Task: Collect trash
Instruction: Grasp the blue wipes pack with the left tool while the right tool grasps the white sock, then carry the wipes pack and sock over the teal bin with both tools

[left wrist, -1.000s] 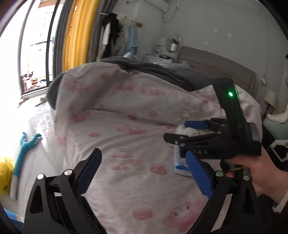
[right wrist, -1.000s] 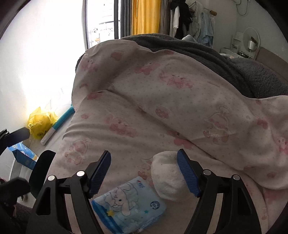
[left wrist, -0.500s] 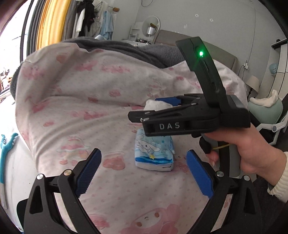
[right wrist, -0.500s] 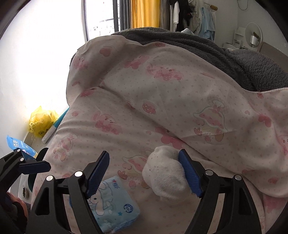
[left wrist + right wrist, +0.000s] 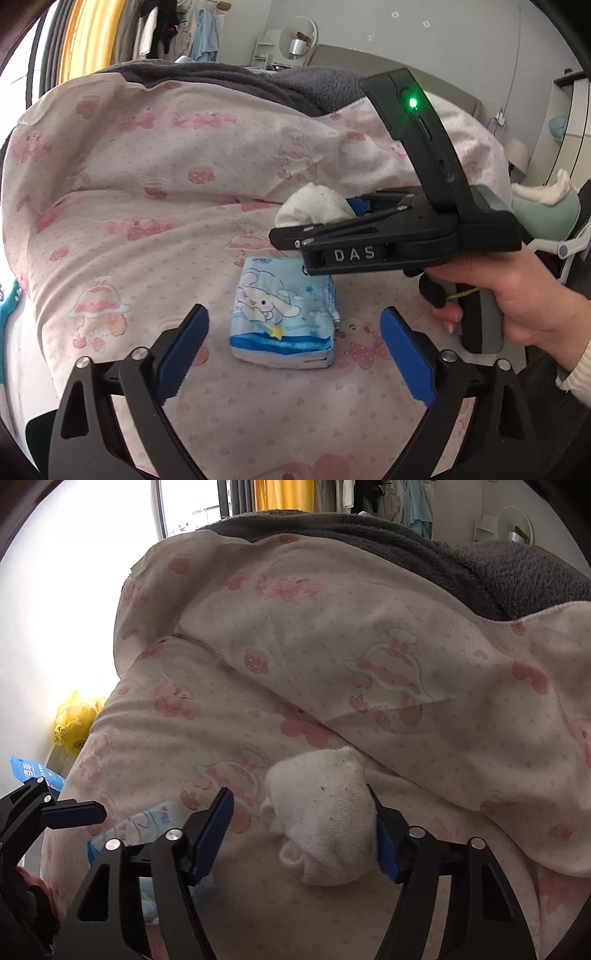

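Observation:
A blue cartoon-print tissue pack [image 5: 284, 317] lies on the pink-patterned quilt [image 5: 147, 192]. My left gripper [image 5: 293, 312] hovers low over it; its jaws are closing, the pack sits between them and neither pad touches it. Just beyond lies a white rolled sock [image 5: 325, 819]. My right gripper [image 5: 299, 801] straddles the sock with its jaws closing: the right pad rests against the sock, and the left pad stands a gap away. In the left wrist view the right gripper [image 5: 325, 225] shows side-on, held by a hand [image 5: 517, 295]. One left finger [image 5: 74, 814] shows at that view's edge.
A folded-back quilt flap [image 5: 388, 646] and a dark grey blanket [image 5: 443, 542] rise behind the sock. Past the bed's left edge are a yellow bag [image 5: 74, 723] and a blue box [image 5: 29, 771]. A pale green chair [image 5: 546, 210] stands on the right.
Both grippers came forward and down onto the quilt. The left view swung from the window side onto the tissue pack. The right jaws narrowed around the sock.

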A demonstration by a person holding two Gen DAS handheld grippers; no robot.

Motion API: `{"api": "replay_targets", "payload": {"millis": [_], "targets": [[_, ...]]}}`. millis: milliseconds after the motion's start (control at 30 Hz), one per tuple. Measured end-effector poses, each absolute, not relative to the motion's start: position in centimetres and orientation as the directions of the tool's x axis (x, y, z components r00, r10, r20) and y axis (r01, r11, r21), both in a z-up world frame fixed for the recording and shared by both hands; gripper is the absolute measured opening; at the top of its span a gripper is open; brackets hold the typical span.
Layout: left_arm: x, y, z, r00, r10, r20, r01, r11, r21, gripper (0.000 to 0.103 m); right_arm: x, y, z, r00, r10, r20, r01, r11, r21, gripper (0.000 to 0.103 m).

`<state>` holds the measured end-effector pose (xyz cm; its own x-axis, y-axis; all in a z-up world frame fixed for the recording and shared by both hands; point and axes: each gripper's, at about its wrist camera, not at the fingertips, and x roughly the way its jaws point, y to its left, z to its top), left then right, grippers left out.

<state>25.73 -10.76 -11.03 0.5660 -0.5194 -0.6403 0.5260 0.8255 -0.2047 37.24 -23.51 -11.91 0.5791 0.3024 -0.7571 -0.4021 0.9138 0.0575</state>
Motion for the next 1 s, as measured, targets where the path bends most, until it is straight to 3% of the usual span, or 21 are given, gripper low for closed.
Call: {"api": "replay_targets", "payload": {"millis": [33,167,333,1000], "targets": [[26.0,-11.1,-11.1,0.558,-0.517,-0.649,0.532,0.823,-0.199,0.080,37.3,-23.7,-12.0,0.579,0.301,-0.758,-0.402,0.914,0.055,0.061],[26.3,-11.9,-11.6,0.552,-0.483,-0.680,0.530,0.832,-0.161,0.067,37.4,-24.3,-12.2,0.580,0.287,-0.762,-0.399,0.916,0.042,0.048],[26.7,-11.7,-11.6,0.561,-0.466,-0.684,0.505,0.848,-0.162,0.054,37.5,-24.6,-12.2,0.580,0.289,-0.762,-0.403,0.914,0.041,0.042],[24.8,-8.5,-8.2,0.668,-0.409,-0.622,0.433,0.893,-0.123,0.053,36.5,-21.5,-7.9,0.621,0.356,-0.698,-0.438,0.897,0.068,0.040]]}}
